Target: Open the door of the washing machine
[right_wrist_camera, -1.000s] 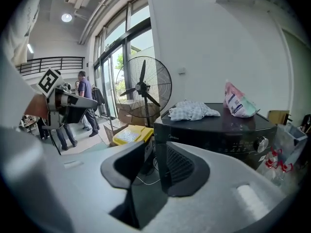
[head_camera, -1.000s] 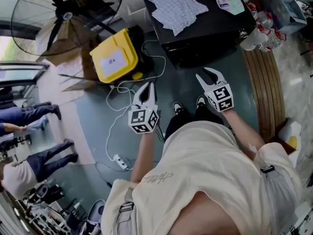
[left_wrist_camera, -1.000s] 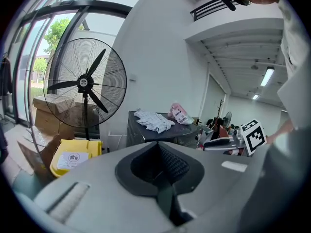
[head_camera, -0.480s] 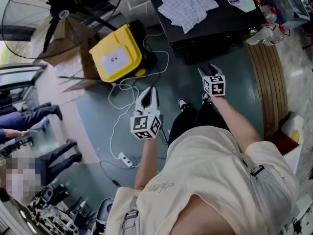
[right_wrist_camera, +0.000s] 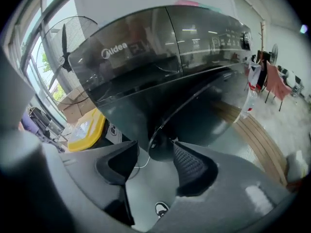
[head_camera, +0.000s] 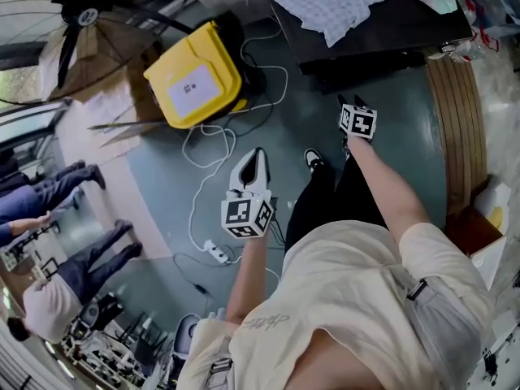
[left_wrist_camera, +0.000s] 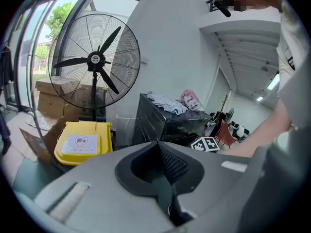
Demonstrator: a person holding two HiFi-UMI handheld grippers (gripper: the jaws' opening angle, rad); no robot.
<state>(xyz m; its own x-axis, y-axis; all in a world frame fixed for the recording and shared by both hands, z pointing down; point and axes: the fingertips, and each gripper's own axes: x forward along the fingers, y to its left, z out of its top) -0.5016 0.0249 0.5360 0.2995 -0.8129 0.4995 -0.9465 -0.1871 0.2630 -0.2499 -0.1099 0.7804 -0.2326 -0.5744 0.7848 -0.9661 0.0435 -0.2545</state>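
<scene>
The approach is in hand: the right tool (right_wrist_camera: 154, 149), its jaws just opened and nothing between them, faces the washing machine (right_wrist_camera: 160, 67) at upper centre. The left tool (left_wrist_camera: 159, 149) is closed and empty. Next, the right one probably must reach the door (right_wrist_camera: 204, 110) edge

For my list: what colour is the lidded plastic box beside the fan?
The box is yellow with a white label; clearest in the head view.
</scene>
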